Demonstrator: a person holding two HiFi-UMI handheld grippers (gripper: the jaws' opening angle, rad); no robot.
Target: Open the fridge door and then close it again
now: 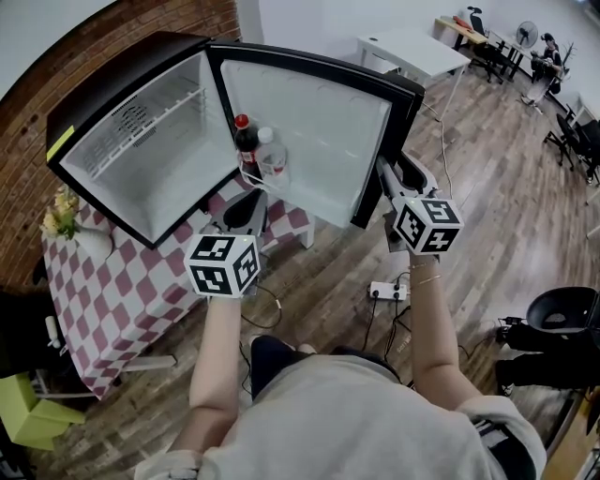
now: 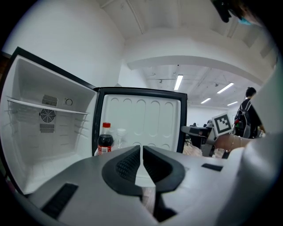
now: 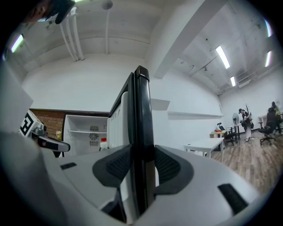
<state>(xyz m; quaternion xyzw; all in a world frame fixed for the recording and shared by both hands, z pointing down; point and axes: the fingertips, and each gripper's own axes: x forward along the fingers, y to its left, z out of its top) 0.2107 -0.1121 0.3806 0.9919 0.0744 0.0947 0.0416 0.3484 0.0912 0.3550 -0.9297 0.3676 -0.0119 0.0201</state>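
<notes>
Now, arms point(image 1: 217, 347) outstretched, right tool point(image 3: 142, 170) pinches fridge door point(image 1: 309, 122); left tool point(image 2: 141, 161) pressed together, apparently empty.

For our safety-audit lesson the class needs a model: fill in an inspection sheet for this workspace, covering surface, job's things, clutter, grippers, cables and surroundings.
Surface: table under a checked cloth, with the fridge standing on it.
Job's things: fridge open, shelf bare; fridge door wide open, holding a cola bottle and a clear bottle.
Clutter: flowers beside the fridge.
Grippers: left gripper shut, empty; right gripper clamped on the fridge door's edge.
Cables: power strip and loose cables on the wooden floor.
Surroundings: brick wall, white table, office chairs.
</notes>
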